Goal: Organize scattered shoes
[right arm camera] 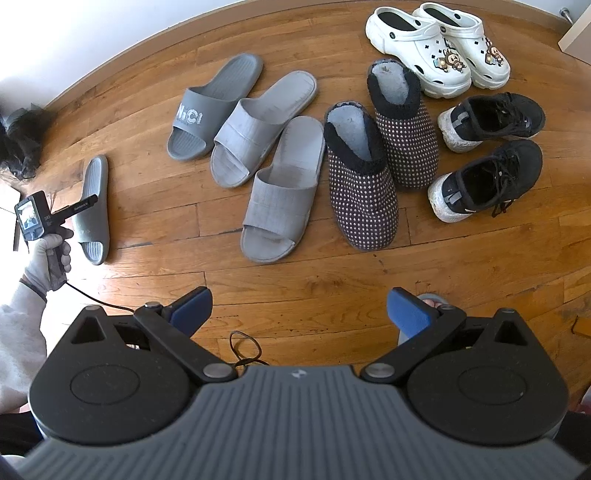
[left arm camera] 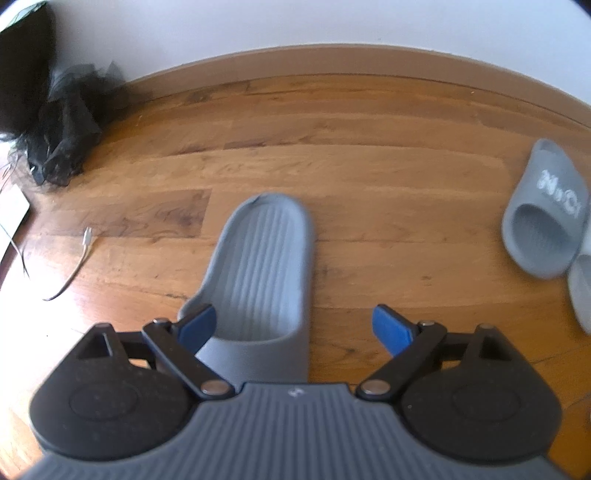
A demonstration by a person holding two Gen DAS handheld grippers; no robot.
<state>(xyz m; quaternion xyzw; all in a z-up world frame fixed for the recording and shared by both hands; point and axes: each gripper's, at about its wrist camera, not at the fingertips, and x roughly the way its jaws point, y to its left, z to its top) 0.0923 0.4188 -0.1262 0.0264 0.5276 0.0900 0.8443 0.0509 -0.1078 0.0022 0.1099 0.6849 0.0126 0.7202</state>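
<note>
Surveying the room, we find a floor of warm brown wooden planks [right arm camera: 295, 280], glossy under daylight, meeting a tan wooden skirting board [left arm camera: 332, 59] below a plain white wall [left arm camera: 295, 22]. A heap of black gauzy fabric [left arm camera: 62, 122] lies in the corner, with a thin grey cable [left arm camera: 79, 258] trailing across the boards near it.

We note the left gripper [left arm camera: 293, 326], held in a grey-gloved hand [right arm camera: 50, 258], tilted down over a lone dark grey ribbed rubber slide [left arm camera: 262, 266]. Its blue-padded jaws stand wide, one pad at the slide's strap edge, the other clear of it over bare floor; nothing is clamped. This slide lies well apart from the others.

From the right wrist view, the right gripper [right arm camera: 299, 314] points down at bare boards, jaws wide and empty. Beyond it we record a matching dark grey slide with white lettering [right arm camera: 207, 110], a pair of light grey slides [right arm camera: 273, 155], a pair of dark dotted fleece-lined slippers [right arm camera: 380, 147], black lace-up trainers with white soles [right arm camera: 487, 155], and white clogs with cartoon charms [right arm camera: 439, 48], ranged roughly side by side.
</note>
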